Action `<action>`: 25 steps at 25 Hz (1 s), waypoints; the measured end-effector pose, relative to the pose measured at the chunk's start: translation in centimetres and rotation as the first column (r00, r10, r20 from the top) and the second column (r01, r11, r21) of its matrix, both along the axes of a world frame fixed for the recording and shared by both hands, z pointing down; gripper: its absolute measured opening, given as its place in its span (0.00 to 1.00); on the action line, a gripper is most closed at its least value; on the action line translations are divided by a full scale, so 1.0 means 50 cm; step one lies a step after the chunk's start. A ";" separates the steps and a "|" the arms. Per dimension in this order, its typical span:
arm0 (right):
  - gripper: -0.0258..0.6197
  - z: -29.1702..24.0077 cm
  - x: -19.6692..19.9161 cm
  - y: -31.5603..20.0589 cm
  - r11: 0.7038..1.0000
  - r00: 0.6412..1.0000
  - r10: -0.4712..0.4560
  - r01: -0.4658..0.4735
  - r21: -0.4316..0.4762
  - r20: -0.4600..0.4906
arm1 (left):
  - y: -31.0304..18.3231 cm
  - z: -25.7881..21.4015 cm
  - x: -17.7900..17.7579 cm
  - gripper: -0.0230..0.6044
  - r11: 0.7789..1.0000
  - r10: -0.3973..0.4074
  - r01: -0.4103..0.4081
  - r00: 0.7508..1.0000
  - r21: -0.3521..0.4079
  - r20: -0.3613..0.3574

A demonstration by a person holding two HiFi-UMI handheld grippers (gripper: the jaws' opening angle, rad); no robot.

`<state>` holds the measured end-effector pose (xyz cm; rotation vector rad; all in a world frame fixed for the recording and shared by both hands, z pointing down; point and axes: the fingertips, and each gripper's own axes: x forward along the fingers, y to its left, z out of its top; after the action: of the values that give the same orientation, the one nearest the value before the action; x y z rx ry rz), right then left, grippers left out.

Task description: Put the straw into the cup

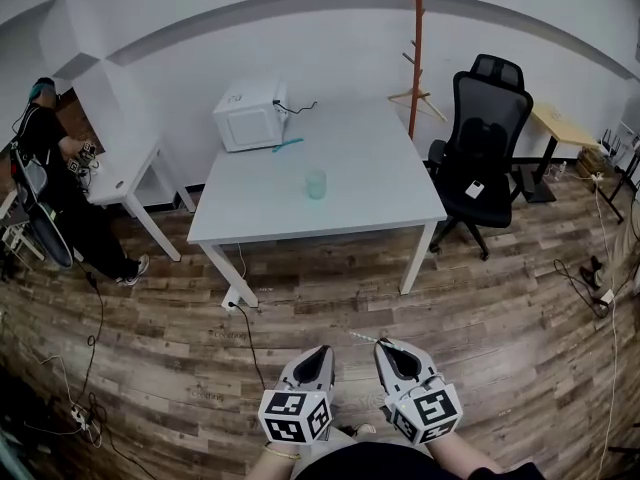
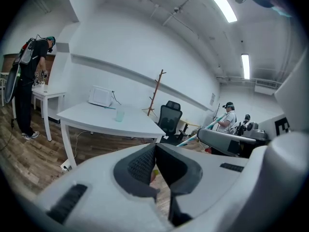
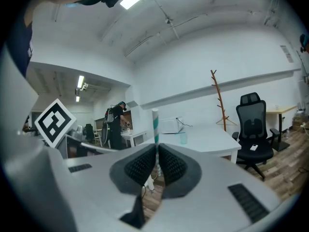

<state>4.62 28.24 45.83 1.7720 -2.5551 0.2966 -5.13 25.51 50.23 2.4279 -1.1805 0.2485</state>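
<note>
A clear greenish cup (image 1: 316, 183) stands near the middle of the white table (image 1: 360, 213), far ahead of both grippers. My right gripper (image 1: 384, 345) is shut on a white-and-teal striped straw (image 3: 155, 124), which sticks up from between its pads; in the head view the straw (image 1: 363, 338) pokes out to the left of the tips. My left gripper (image 1: 320, 352) is held beside it over the wooden floor, jaws closed with nothing in them. The left gripper view shows the cup (image 2: 119, 115) small on the table, with the straw (image 2: 195, 136) at the right.
A white microwave (image 1: 250, 113) sits at the table's far left corner with a teal stick (image 1: 288, 145) beside it. A black office chair (image 1: 485, 138) and a wooden coat stand (image 1: 414, 48) are to the right. A person (image 1: 50, 168) stands at a side desk on the left. Cables lie on the floor.
</note>
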 end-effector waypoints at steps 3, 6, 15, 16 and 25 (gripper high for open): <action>0.10 -0.002 -0.001 0.003 1.000 1.000 -0.016 0.016 0.003 0.006 | 0.004 -0.004 0.000 0.07 1.000 -0.014 0.014 1.000 0.006 -0.009; 0.10 -0.003 -0.003 0.008 0.999 0.999 -0.035 0.035 -0.004 0.008 | 0.011 -0.008 0.006 0.07 1.000 -0.023 0.023 1.000 0.010 -0.011; 0.10 0.000 -0.002 0.013 0.999 0.999 -0.049 0.049 -0.006 0.018 | 0.026 -0.002 0.012 0.07 0.999 -0.034 0.034 0.999 -0.003 -0.017; 0.10 -0.001 -0.003 0.009 0.999 0.999 -0.050 0.050 -0.006 0.019 | 0.022 -0.003 0.011 0.07 0.999 -0.036 0.036 0.999 -0.004 -0.019; 0.10 0.005 0.010 -0.047 0.999 0.999 -0.033 0.033 -0.011 0.013 | -0.041 -0.003 0.022 0.07 1.000 -0.021 0.021 0.999 -0.003 -0.026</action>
<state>5.10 25.88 46.06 1.7282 -2.5839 0.3218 -4.02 23.46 50.07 2.4076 -1.1926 0.2109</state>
